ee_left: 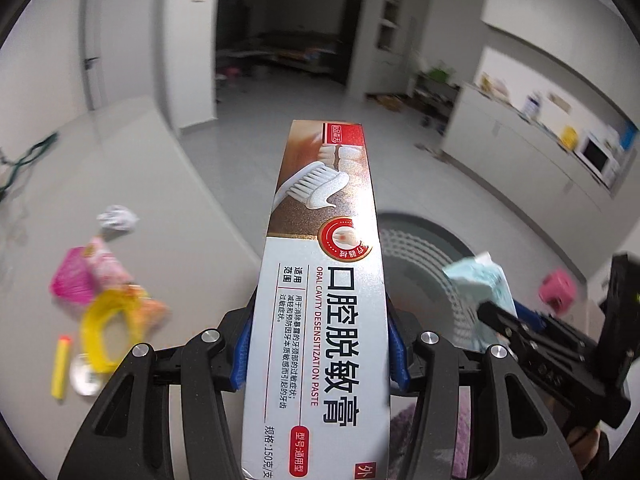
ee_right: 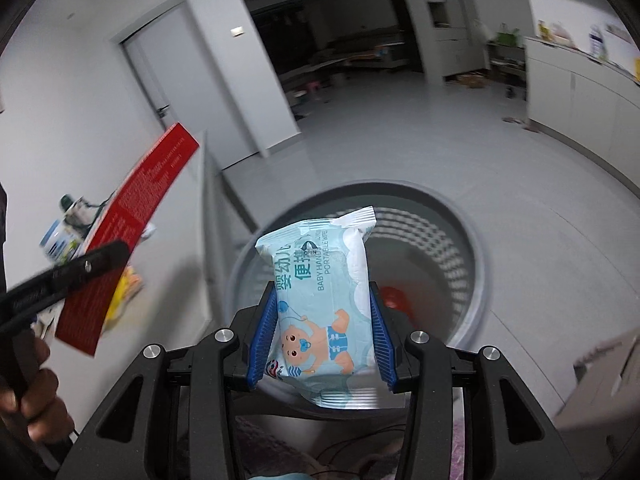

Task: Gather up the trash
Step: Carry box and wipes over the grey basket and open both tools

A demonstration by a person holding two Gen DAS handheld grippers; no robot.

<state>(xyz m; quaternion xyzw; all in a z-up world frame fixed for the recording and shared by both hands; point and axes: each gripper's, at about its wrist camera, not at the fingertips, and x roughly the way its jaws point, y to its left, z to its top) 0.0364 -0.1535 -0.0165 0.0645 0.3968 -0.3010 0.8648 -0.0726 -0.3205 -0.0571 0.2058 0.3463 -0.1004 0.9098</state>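
Left wrist view shows your left hand-held gripper point(ee_left: 320, 356) clamped on a long toothpaste box point(ee_left: 320, 280), its blue pads pressed to both sides and the box sticking far out ahead. To its left, more trash lies on the desk point(ee_left: 168, 184): a crumpled wrapper point(ee_left: 116, 219), pink packets point(ee_left: 90, 276), a yellow ring point(ee_left: 106, 330) and a yellow tube point(ee_left: 61, 366). In the right wrist view, your right hand-held gripper point(ee_right: 322, 338) holds a pale blue wipes pack point(ee_right: 324, 292) just above the round grey bin point(ee_right: 476, 264) on the floor, right of the desk; something red sits at its bottom.

You appear to be in the carrying step, both loads heading to the bin. Next, I judge, you need each load fully over the rim before letting go; the wipes pack looks nearly there, while the long box should be tipped nose-down so it does not catch the rim.
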